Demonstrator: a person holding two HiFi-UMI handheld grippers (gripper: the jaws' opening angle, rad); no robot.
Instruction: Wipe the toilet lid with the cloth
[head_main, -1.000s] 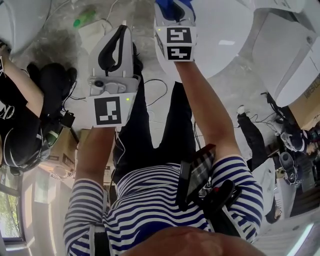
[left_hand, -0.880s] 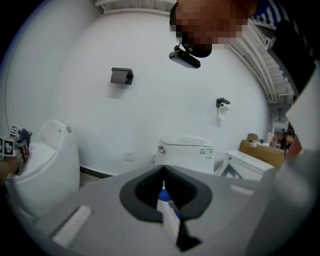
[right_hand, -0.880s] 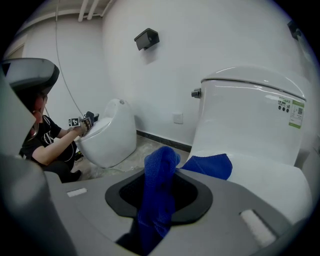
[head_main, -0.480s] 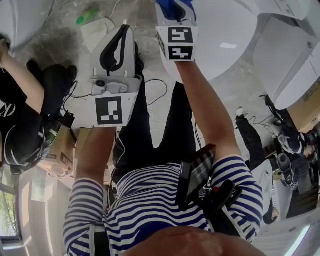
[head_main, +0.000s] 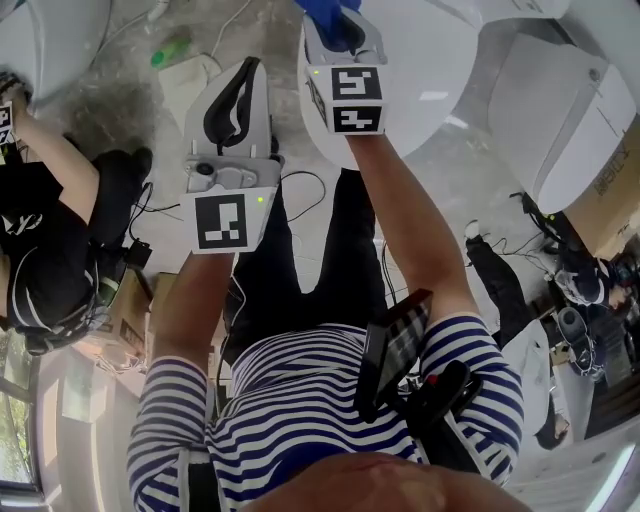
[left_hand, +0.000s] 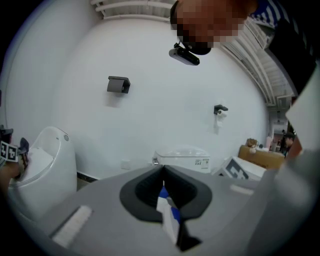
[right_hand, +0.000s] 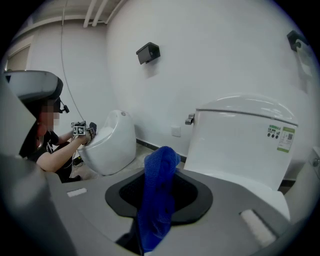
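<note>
In the right claw (right_hand: 161, 181), a blue cloth (right_hand: 159, 162): clamped between the jaws, bunched up past the tips, hanging down behind them toward the camera. Ahead and to the right of that claw, a white toilet tank (right_hand: 245, 142), with a small sticker (right_hand: 280, 137) on its front and a metal lever (right_hand: 190, 119) on its side. Just beyond and under the claw's tips in the head view, the white toilet lid (head_main: 440, 70), broad and glossy. Contact between cloth and lid impossible to tell. Well to the left of the right claw, a second, rounded toilet (right_hand: 111, 142), with another person (right_hand: 52, 147) in black crouched at it and a marker cube (right_hand: 79, 129) by that person's hand.

Left claw (left_hand: 163, 175) with jaws together, only a thin white-and-blue sliver at the seam, not identifiable. Held beside the right claw and a little nearer the body, off the lid's left edge, above the grey floor (head_main: 110, 100). Ahead of it, a plain white wall (left_hand: 165, 100) with a small dark fixture (left_hand: 118, 84). On the floor ahead and to the left of the left claw, a green object (head_main: 170, 47) and a flat white pad (head_main: 190, 68). Behind both claws, bare forearms and a blue-and-white striped shirt (head_main: 290, 400).
</note>
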